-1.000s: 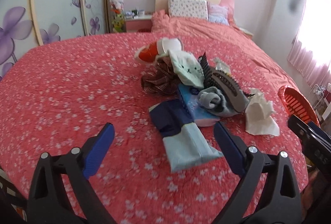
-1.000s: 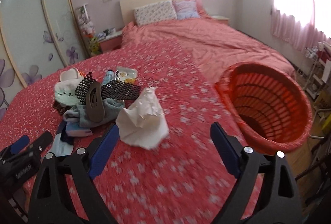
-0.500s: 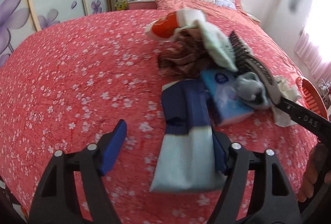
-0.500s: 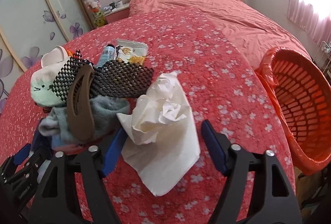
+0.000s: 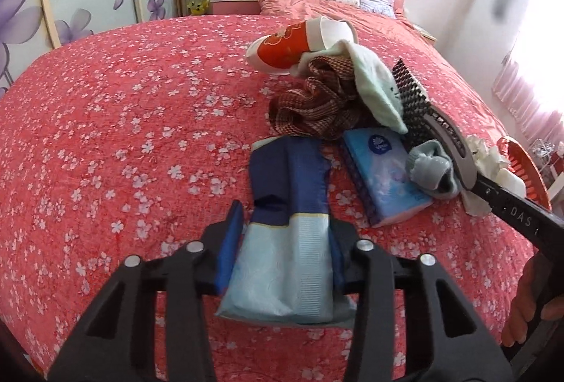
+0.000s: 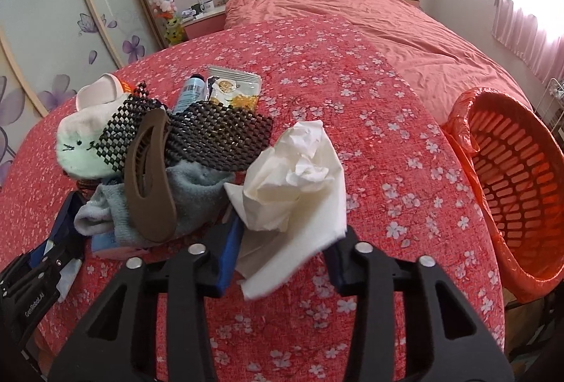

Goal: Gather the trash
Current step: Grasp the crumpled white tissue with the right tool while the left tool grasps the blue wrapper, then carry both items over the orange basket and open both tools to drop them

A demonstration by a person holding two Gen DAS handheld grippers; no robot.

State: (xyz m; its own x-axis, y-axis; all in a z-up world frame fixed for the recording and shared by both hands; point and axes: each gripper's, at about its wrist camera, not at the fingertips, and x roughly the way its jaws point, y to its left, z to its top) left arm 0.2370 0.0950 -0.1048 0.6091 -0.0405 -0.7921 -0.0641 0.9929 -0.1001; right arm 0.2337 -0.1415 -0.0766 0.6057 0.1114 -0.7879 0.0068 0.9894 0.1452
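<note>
A dark-blue and pale-blue packet point(image 5: 289, 191) lies flat on the flowered red bedspread point(image 5: 123, 135). My left gripper point(image 5: 283, 234) straddles its near end, jaws closing, and both blue pads touch its sides. In the right wrist view a crumpled white tissue point(image 6: 299, 184) sits between the pads of my right gripper point(image 6: 285, 241). Those jaws are closing too and meet the tissue's edges. An orange slatted basket point(image 6: 521, 177) with an orange liner stands off the bed's right side.
A heap lies beyond both grippers: a red-and-white paper cup point(image 5: 285, 47), brown checked cloth point(image 5: 317, 110), mint sock point(image 5: 377, 92), brown hairbrush point(image 6: 151, 170), grey sock point(image 6: 197, 191), blue tissue pack point(image 5: 384, 177), snack packet point(image 6: 234, 89). Pillows and a nightstand are at the back.
Both grippers moved forward and down onto the bed. Their jaws narrowed from wide apart to the packet's sides on the left and the tissue's edges on the right.
</note>
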